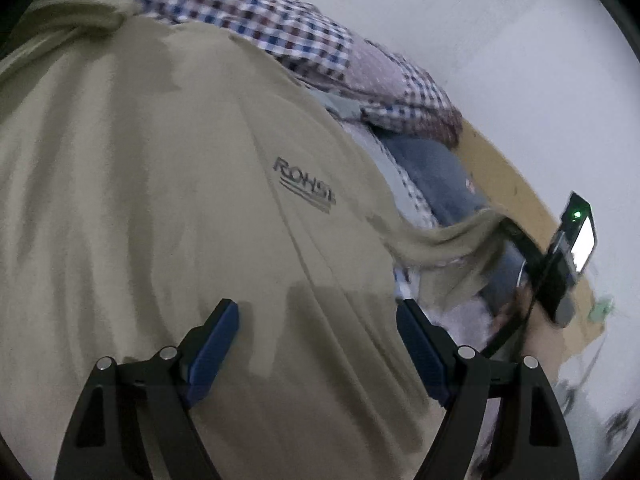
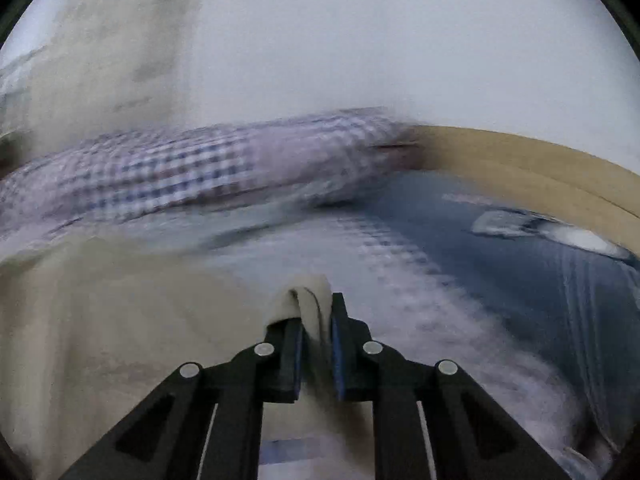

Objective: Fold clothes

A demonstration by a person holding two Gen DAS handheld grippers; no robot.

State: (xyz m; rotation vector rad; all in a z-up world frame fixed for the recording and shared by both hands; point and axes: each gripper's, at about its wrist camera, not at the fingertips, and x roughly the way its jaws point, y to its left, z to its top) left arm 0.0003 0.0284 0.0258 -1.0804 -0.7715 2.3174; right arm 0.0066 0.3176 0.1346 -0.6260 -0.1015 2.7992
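The left tongs [image 1: 318, 320] stand wide open above the khaki T-shirt [image 1: 160, 200], their blue pads [image 1: 212, 350] spread apart with nothing between them. The shirt fills most of the left wrist view, spread with soft creases over a heap of other clothes, and a dark printed logo [image 1: 304, 184] shows on its chest. One corner of the shirt stretches away to the right, where the right tongs [image 1: 508, 226] pinch it.

In the right wrist view, the right tongs [image 2: 316, 320] are closed on a bunched fold of that khaki cloth, which rises just past the fingertips; the rest of the shirt trails off to the lower left.

Beyond the shirt lies a checked shirt [image 1: 280, 28] in white, blue and dark red, crumpled along the far side of the pile. Beside it sits a blue garment [image 2: 500, 260] bearing a pale print. A wooden edge [image 2: 520, 160] runs behind the clothes, with a pale wall [image 2: 400, 40] above it. Much of the right wrist view is blurred.
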